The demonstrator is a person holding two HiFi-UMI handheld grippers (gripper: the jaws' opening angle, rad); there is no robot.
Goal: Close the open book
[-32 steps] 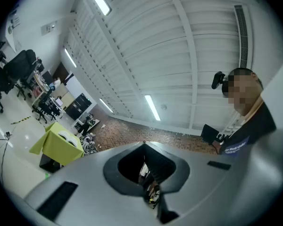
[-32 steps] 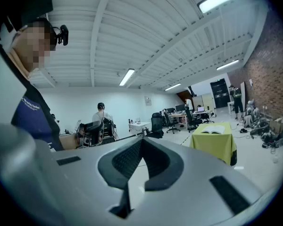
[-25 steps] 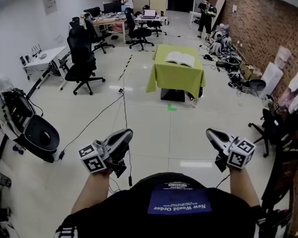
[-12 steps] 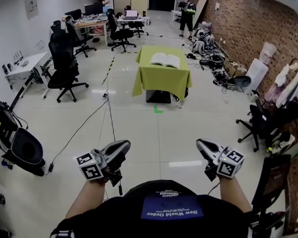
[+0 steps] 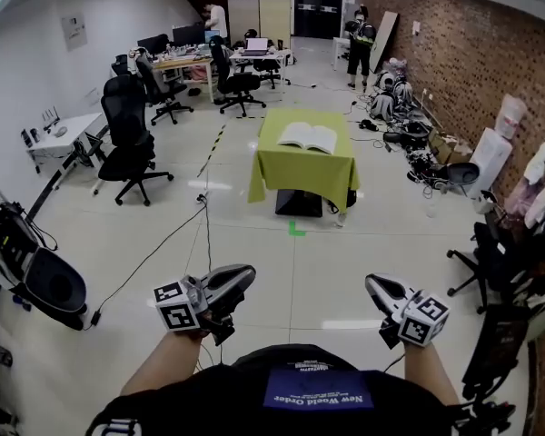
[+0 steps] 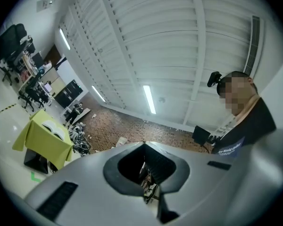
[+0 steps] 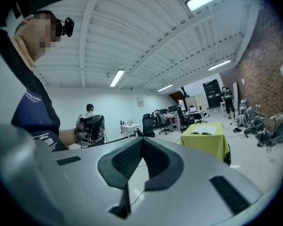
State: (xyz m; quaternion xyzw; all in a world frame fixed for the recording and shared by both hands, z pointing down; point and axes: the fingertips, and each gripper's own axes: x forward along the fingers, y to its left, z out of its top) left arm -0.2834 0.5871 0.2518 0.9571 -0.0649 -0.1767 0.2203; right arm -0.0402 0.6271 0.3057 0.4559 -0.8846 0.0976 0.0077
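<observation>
An open white book lies flat on a table under a lime-green cloth, far ahead across the floor. It also shows small in the left gripper view, book, and in the right gripper view, book. My left gripper and right gripper hang close to my body, well short of the table. Both have their jaws closed together with nothing between them.
Black office chairs and desks line the left side. A cable runs across the floor toward the table. Bags and clutter lie along the brick wall at right. People stand at the far end. A black chair is near my right.
The whole view has shifted as I walk; the green table sits somewhat nearer and more central. Both grippers stay shut and keep their places before my body.
</observation>
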